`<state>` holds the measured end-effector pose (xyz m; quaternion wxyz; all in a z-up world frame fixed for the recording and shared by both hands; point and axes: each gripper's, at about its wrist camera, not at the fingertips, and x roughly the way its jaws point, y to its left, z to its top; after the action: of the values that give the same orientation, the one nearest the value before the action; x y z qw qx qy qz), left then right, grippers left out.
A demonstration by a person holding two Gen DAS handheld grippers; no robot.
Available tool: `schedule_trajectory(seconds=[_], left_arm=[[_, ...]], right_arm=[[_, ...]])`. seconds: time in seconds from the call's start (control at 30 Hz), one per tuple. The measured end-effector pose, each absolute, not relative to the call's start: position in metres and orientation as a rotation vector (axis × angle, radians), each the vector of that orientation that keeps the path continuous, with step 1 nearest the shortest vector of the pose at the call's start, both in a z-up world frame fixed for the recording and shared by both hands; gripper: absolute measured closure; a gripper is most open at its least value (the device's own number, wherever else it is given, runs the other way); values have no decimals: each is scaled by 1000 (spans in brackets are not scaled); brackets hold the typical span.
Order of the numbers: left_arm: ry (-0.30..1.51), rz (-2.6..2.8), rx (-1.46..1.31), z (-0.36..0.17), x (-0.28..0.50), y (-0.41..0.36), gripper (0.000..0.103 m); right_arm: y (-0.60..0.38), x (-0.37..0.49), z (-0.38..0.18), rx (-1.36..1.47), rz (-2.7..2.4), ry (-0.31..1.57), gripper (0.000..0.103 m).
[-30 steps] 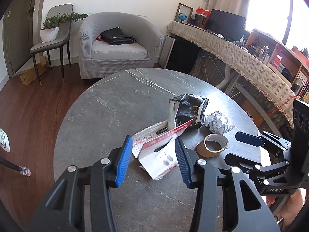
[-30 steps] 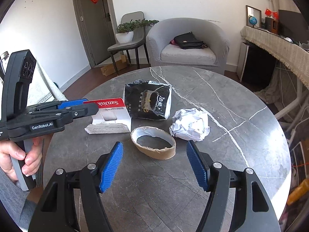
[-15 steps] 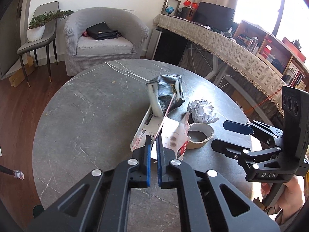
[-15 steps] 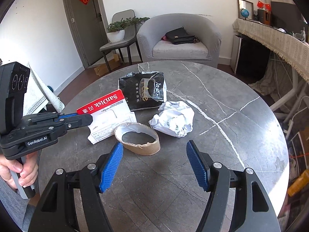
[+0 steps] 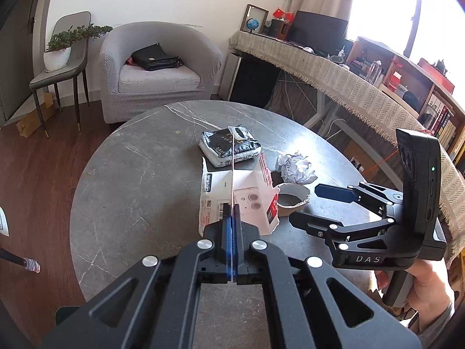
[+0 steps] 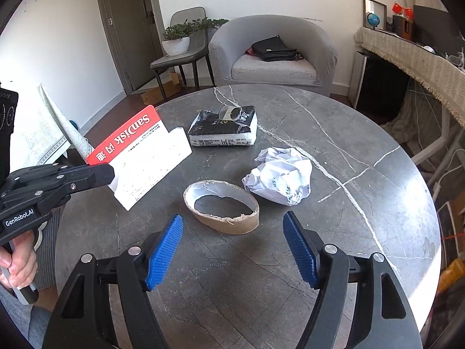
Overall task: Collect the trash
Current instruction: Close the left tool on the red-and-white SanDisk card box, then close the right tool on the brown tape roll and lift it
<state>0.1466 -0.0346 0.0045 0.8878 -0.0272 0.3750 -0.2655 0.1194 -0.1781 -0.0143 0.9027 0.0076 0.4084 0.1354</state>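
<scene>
My left gripper (image 5: 232, 226) is shut on a red and white SanDisk card package (image 5: 250, 200) and holds it tilted, lifted off the round grey marble table (image 5: 139, 180). The package also shows in the right wrist view (image 6: 145, 151), held by the left gripper (image 6: 109, 174). My right gripper (image 6: 232, 250) is open and empty, just in front of a cardboard tape ring (image 6: 222, 208). A crumpled white paper ball (image 6: 280, 174) lies right of the ring. A black foil packet (image 6: 223, 131) lies behind them.
A grey armchair (image 6: 273, 55) with a black bag stands beyond the table. A chair with a potted plant (image 6: 180, 40) is at its left. A cloth-covered desk (image 5: 334, 67) and shelves run along the right. A patterned cloth (image 6: 49, 133) hangs at the left.
My left gripper closed on the SanDisk package and lifted it off the table, tilting it up. My right gripper stayed open and came nearer to the cardboard ring.
</scene>
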Motion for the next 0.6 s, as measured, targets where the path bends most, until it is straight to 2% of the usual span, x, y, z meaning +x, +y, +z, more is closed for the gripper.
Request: schedule_trajectory(seconds=[0.6], left_arm=[[777,-457,-56,8,140,23,102]], right_arm=[[-126,136,-20,-70,279,875,30]])
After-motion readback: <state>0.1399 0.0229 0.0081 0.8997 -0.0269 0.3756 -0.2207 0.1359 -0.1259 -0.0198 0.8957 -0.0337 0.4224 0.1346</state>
